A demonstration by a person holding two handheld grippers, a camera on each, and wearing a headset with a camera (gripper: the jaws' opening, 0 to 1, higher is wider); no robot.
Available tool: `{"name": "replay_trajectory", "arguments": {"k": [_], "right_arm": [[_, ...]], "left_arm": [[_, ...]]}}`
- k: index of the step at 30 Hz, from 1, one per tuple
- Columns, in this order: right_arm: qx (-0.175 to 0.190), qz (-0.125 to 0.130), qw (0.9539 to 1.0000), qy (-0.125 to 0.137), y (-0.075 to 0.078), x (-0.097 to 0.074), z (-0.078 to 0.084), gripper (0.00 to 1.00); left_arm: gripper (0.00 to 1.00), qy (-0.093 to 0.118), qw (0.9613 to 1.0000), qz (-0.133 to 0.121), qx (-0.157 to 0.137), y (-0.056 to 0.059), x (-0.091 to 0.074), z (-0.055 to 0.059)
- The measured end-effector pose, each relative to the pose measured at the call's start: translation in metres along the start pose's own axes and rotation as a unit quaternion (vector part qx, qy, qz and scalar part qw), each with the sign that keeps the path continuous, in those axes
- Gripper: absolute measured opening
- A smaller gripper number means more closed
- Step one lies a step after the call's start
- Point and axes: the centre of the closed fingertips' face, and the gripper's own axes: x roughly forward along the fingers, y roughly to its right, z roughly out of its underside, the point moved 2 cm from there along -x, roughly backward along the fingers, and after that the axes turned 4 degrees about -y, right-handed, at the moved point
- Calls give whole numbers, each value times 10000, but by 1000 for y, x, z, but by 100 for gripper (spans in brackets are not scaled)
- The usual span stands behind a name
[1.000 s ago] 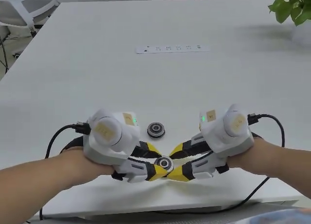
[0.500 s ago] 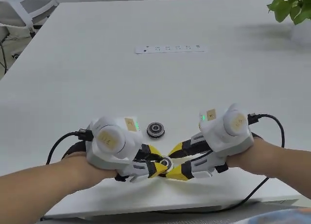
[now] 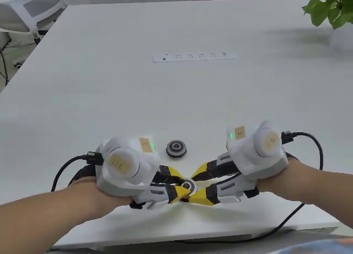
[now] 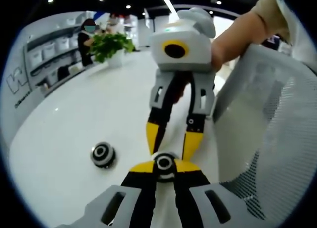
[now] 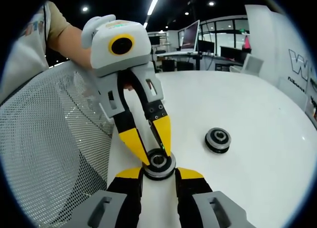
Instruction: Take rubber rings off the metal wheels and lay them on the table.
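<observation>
A small metal wheel point(image 3: 187, 185) with a black rubber ring is held just above the table's front edge between both grippers. My right gripper point(image 5: 159, 172) is shut on the wheel point(image 5: 158, 163), one yellow tip on each side of it. My left gripper point(image 4: 164, 167) comes in from the opposite side, and its narrow-set fingertips point(image 5: 163, 134) pinch the wheel's black rim. The left gripper view has this wheel point(image 4: 165, 165) at my own tips, with the right gripper point(image 4: 172, 141) facing it. A second ringed wheel point(image 3: 176, 148) lies flat on the table beyond them.
A white power strip point(image 3: 190, 57) lies mid-table, far from the grippers. A potted plant point(image 3: 331, 9) stands at the far right corner. The white table point(image 3: 110, 88) stretches out wide behind the loose wheel point(image 5: 218, 139). Black cables point(image 3: 309, 155) trail from both grippers.
My left gripper has tilted and shifted slightly down and left. The wheel stays held between both grippers, and the loose wheel has not moved.
</observation>
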Motion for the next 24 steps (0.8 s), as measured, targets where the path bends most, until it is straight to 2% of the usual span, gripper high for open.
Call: {"name": "replay_trajectory", "arguments": {"k": [7, 10, 14, 24], "right_arm": [[30, 1, 10000, -13, 0, -2, 2, 23], [50, 0, 9999, -118, -1, -4, 7, 18], [181, -33, 9998, -58, -1, -5, 7, 16], [192, -44, 9998, -64, -2, -5, 9, 12]], "left_arm": [[13, 23, 10000, -37, -1, 0, 0, 0], [13, 41, 10000, -40, 3, 1, 1, 0], [13, 52, 10000, -59, -1, 1, 1, 0], [13, 75, 9999, -75, 12, 1, 1, 0]]}}
